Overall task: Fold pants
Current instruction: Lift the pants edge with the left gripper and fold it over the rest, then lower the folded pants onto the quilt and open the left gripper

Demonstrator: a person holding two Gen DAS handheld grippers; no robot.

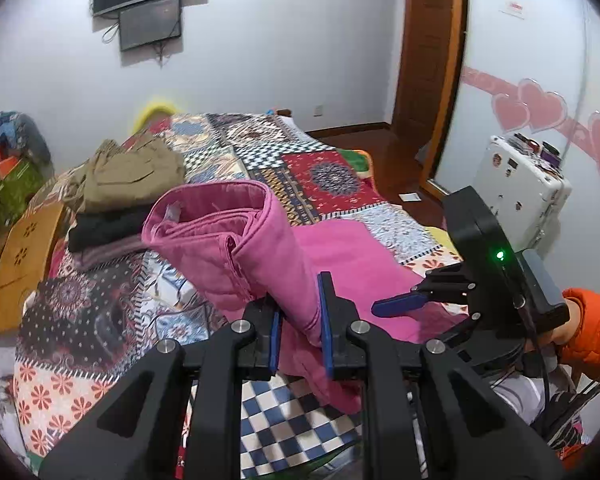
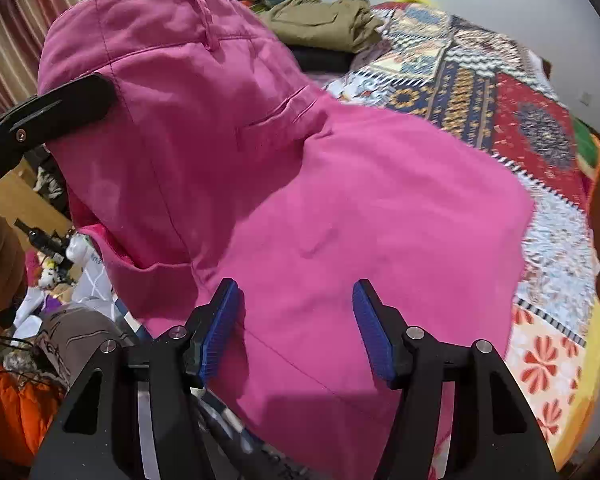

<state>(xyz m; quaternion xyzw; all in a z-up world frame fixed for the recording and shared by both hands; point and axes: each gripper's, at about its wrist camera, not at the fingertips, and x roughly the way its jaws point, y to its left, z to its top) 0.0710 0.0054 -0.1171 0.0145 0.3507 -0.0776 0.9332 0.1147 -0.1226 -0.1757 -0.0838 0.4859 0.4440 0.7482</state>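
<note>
The pink pants (image 1: 260, 240) lie on the patchwork bedspread (image 1: 332, 176). My left gripper (image 1: 300, 304) is shut on a bunched fold of them and holds the waist end, folded over in layers, up off the bed. In the right wrist view the pink pants (image 2: 300, 180) fill the middle, waistband and back pocket raised at the upper left, where the left gripper's black finger (image 2: 72, 100) goes in behind the cloth. My right gripper (image 2: 296, 300) hovers open over the flat leg part, its blue pads wide apart and not pressing the fabric. Its blue finger (image 1: 400, 304) shows to the right of the left gripper.
A stack of folded clothes (image 1: 128, 176), olive on top of black, sits at the bed's far left. A wooden board (image 1: 24, 256) leans by the left side. A white case (image 1: 516, 184) stands at the right, with a wooden door (image 1: 428, 60) behind. An orange sleeve (image 1: 592, 328) is at the right edge.
</note>
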